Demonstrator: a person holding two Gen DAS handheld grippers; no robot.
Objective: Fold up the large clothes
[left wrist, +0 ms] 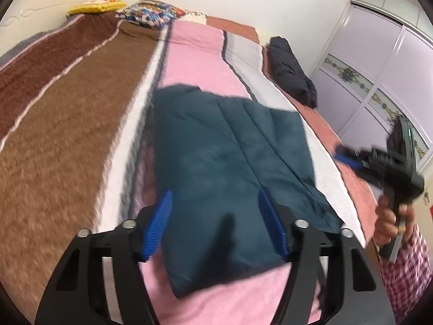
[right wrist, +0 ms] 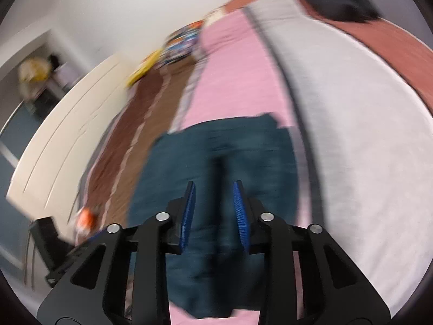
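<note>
Both grippers above the folded garment

The folded dark teal quilted garment [left wrist: 230, 168] lies on the pink-striped bedspread [left wrist: 194, 54]; left gripper [left wrist: 216, 224] and right gripper [right wrist: 213, 214] hover, jaws apart, empty (square edges before pressing flat).

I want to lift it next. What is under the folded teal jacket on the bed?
The teal jacket lies on the striped blanket, mostly on its pink band. Whatever sits directly beneath the jacket is covered.

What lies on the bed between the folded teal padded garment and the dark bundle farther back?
In the left wrist view, only bare bedcover: grey stripe and reddish edge separate the teal padded garment from the dark bundle.
</note>
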